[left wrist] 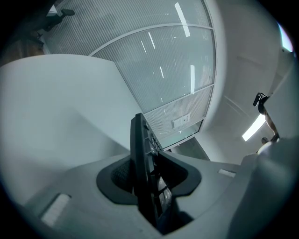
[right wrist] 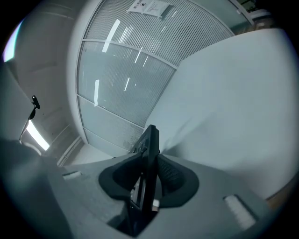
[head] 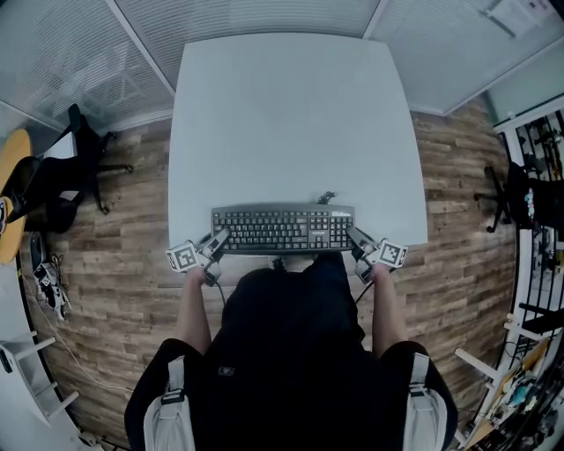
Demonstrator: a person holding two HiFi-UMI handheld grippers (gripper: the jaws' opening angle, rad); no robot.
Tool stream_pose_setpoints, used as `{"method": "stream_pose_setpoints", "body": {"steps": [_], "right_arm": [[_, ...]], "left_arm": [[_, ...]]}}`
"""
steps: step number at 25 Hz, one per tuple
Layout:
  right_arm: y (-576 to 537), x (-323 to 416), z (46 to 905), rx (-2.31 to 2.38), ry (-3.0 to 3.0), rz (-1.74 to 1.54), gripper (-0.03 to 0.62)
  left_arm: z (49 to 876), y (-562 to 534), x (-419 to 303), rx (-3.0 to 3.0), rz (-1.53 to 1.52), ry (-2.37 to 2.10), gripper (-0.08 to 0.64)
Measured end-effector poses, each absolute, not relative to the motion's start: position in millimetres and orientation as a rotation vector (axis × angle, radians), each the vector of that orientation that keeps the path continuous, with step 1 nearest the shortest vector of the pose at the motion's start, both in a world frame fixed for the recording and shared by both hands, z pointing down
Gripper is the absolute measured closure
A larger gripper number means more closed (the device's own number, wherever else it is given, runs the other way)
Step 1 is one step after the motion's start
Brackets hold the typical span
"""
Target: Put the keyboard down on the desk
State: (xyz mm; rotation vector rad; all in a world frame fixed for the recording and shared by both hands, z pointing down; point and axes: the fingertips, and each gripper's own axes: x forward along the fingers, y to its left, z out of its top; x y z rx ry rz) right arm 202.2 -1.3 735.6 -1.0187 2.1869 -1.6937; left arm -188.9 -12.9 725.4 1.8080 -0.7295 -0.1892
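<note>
Left gripper: fingers narrow, clamped on keyboard's left end.
Keyboard: along counter's near edge; whether it rests flat I can't tell; front edge partly behind my torso.
Right gripper: fingers opening, keyboard's right end between them, pads touching.

keyboard dark matt plastic, worktop smooth matt white, laminate look, floor brown wood planks with visible grain, low sheen, wall panels finely ribbed frosted glass, pale smooth frames
</note>
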Motion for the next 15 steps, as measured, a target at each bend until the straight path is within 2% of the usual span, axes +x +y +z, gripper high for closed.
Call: {"method": "stream_pose_setpoints", "body": {"steps": [15], "right_arm": [[-8, 202, 764, -1.01, 2.145, -1.847, 0.486]], "left_arm": [[743, -7, -188, 1.786, -0.189, -0.82, 0.428]]}}
